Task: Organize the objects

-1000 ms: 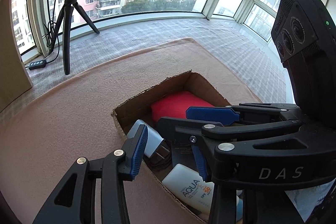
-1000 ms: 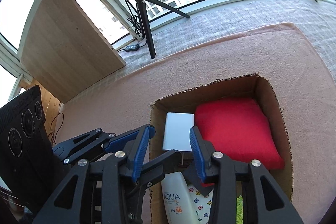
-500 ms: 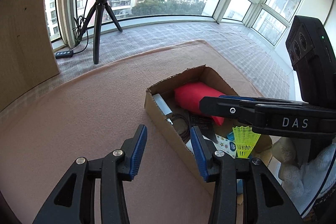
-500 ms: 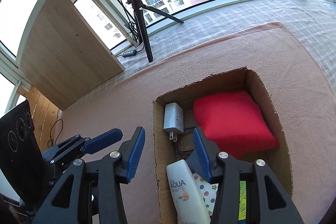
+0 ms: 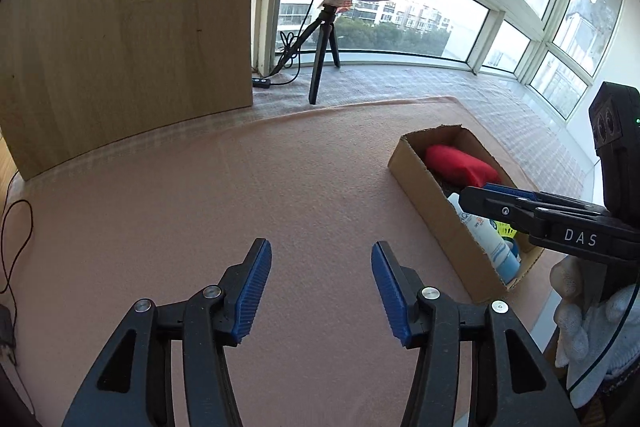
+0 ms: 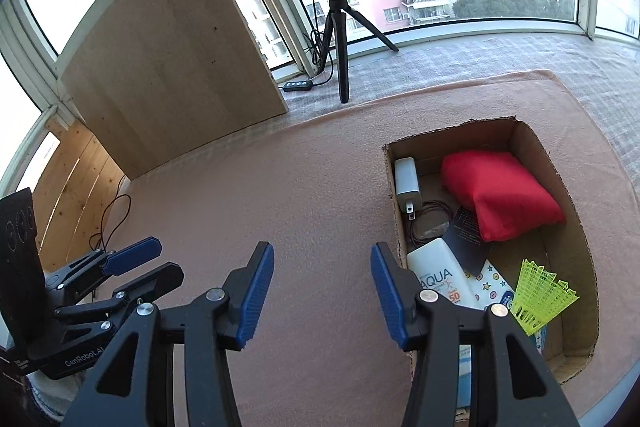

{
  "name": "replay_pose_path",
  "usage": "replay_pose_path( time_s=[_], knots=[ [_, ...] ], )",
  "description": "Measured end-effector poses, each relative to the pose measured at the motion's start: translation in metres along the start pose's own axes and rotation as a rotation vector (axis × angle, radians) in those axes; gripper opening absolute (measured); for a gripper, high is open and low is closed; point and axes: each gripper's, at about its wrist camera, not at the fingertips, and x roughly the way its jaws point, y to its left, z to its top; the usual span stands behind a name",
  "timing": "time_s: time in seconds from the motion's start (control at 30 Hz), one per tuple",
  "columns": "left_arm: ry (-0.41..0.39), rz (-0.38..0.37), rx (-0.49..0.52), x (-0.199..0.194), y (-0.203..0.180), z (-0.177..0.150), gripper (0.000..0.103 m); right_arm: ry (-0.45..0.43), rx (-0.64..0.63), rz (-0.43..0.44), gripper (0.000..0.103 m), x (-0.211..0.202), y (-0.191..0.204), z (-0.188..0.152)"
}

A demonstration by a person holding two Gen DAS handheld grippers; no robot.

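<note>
Both claws are empty: the left claw (image 5: 321, 289) is opening over bare pink felt, the right claw (image 6: 322, 295) half open. The brown cardboard box (image 6: 538, 151) near the table's right edge holds a soft red cushion (image 6: 500, 193), light, pinchable at a corner

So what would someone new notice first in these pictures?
Probably the bright red cushion at the far end of the open brown cardboard box, right on the pink felt mat. Next, the neon yellow plastic shuttlecock at its near end, and the white ring light on a black tripod by the window.
</note>
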Motion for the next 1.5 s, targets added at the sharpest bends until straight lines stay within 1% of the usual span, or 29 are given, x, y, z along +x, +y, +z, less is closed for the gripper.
replay_pose_path(
  time_s=[0.07, 0.13, 0.23, 0.37, 0.43, 0.53, 0.67, 0.9, 1.17, 1.5],
  knots=[
    [-0.014, 0.026, -0.035, -0.017, 0.016, -0.012, 0.059, -0.003, -0.024, 0.004, 0.047, -0.002, 0.018, -0.009],
    [-0.025, 0.058, -0.059, -0.033, 0.029, -0.025, 0.065, -0.004, -0.046, 0.021, 0.047, -0.005, 0.036, -0.017],
    [-0.036, 0.095, -0.109, -0.055, 0.047, -0.044, 0.070, -0.008, -0.089, 0.026, 0.047, -0.008, 0.064, -0.029],
    [-0.038, 0.156, -0.153, -0.078, 0.061, -0.069, 0.071, -0.014, -0.146, 0.024, 0.047, -0.013, 0.098, -0.048],
    [-0.034, 0.182, -0.181, -0.087, 0.068, -0.081, 0.074, -0.013, -0.176, 0.019, 0.048, -0.013, 0.113, -0.058],
    [-0.032, 0.199, -0.222, -0.097, 0.077, -0.097, 0.074, -0.021, -0.218, -0.013, 0.051, -0.013, 0.132, -0.073],
    [-0.043, 0.242, -0.231, -0.111, 0.081, -0.109, 0.074, -0.012, -0.256, -0.017, 0.051, -0.013, 0.148, -0.089],
    [-0.059, 0.282, -0.240, -0.120, 0.082, -0.109, 0.076, -0.018, -0.252, -0.011, 0.051, -0.016, 0.156, -0.098],
    [-0.059, 0.275, -0.224, -0.114, 0.075, -0.103, 0.077, -0.039, -0.238, -0.020, 0.052, -0.022, 0.154, -0.095],
    [-0.055, 0.273, -0.209, -0.106, 0.076, -0.093, 0.078, -0.050, -0.226, -0.028, 0.052, -0.020, 0.150, -0.087]
  ],
)
